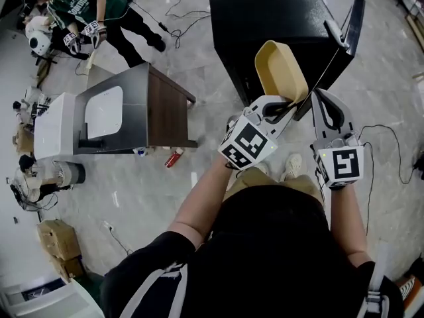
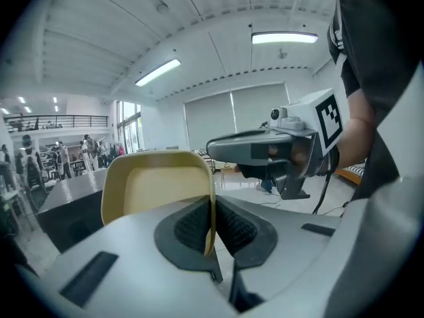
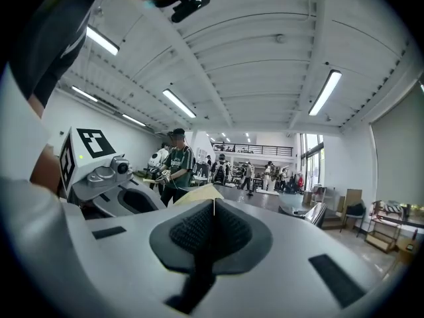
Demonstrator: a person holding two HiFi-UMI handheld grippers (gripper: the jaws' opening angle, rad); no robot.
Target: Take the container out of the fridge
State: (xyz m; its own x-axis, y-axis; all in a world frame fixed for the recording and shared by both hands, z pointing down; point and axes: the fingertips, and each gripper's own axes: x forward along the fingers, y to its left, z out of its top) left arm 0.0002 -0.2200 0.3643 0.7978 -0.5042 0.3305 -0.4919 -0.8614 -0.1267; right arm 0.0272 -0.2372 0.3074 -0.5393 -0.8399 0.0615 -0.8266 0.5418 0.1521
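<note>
- Okay, status at that moment: the container (image 1: 278, 68), a shallow tan plastic one, was already outside the black fridge (image 1: 265, 18). It was up in the air, just in front of the fridge's top front edge.
- On my left, the left gripper (image 1: 288, 105) was pinching the container's rim. In the left gripper view the thin wall sat edge-on between the two ribbed pads (image 2: 189, 225), both pressed onto it.
- It was tipped up on its side with the open face toward me. No contents were visible.
- On my right, the right gripper (image 1: 322, 98) had its jaws pressed together on nothing; its own view showed the pads meeting with no gap. It hung just beside the container, between it and the fridge door (image 1: 350, 28). I couldn't tell whether it touched either one.
- That door stood open, swung out to the right.
- My read: the extraction itself was essentially done, and the step in hand was carrying the container away.
- Next move, as I judged it: hold a firm pinch, since a one-edge grip on a thin wall could let it pivot or slip. Then bring it clear of the door edge toward a set-down spot.
- No spot showed close by; the grey cabinet (image 1: 132, 111) on the left was well apart.
- With nothing in it, the right gripper could shut the door, though the task didn't ask for that.
</note>
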